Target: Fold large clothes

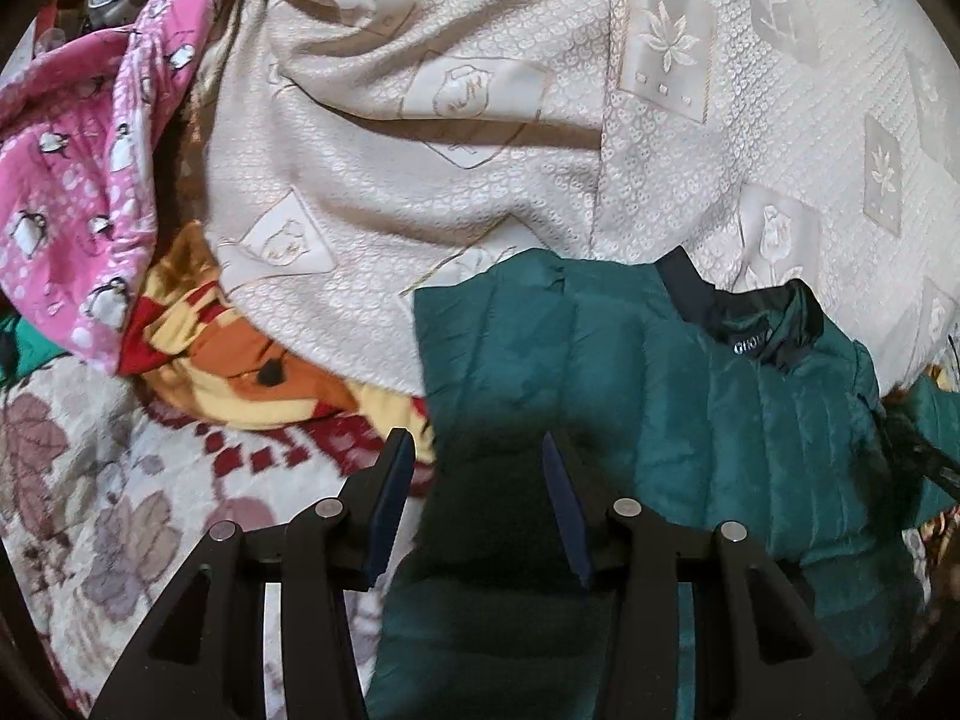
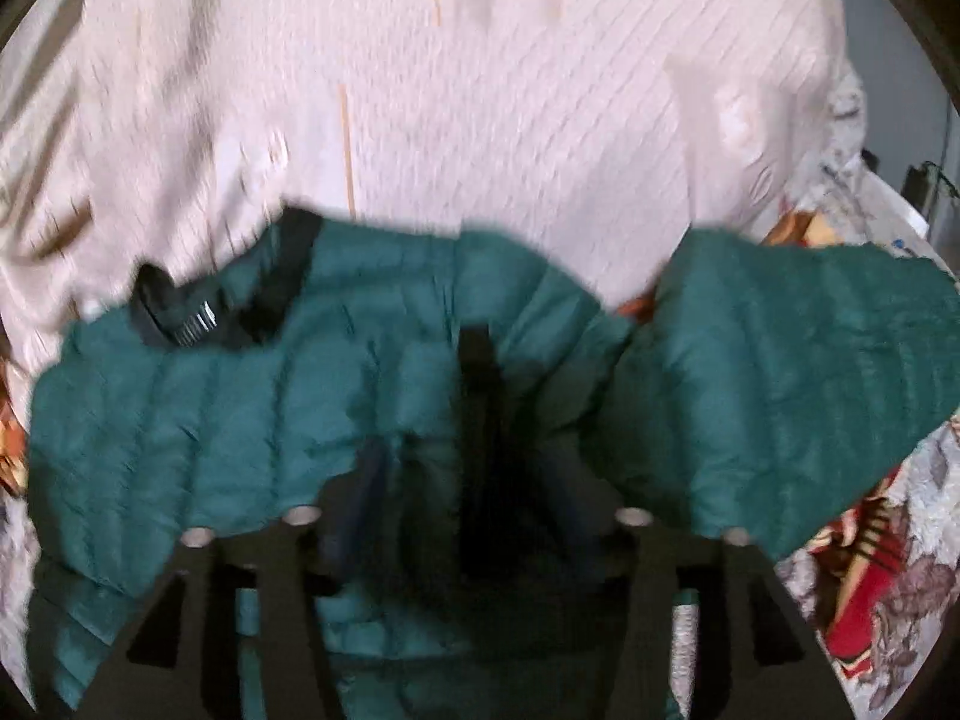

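A dark green quilted puffer jacket lies on a cream embossed bedspread, its black collar with a small label turned toward the far side; in the right wrist view the same jacket spreads across the near half of the frame, with one sleeve reaching out to the right. The left gripper stands wide apart over the jacket's left edge, its blue-padded fingers straddling the fabric without clearly pinching it; one sits over the bedding, the other over the green cloth. The right gripper is buried in bunched jacket fabric, and that view is smeared by motion blur, so it seems to have cloth between its fingers, but I cannot tell whether it is closed on it. The jacket's near hem is cut off by the frame and by the gripper bodies. The jacket's shell is puffy, with stitched channels running along it. To the left lie a pink penguin-print cloth, crumpled, and an orange, red and yellow patterned blanket, both soft and rumpled, over a pale floral leaf-print quilt nearest the camera.
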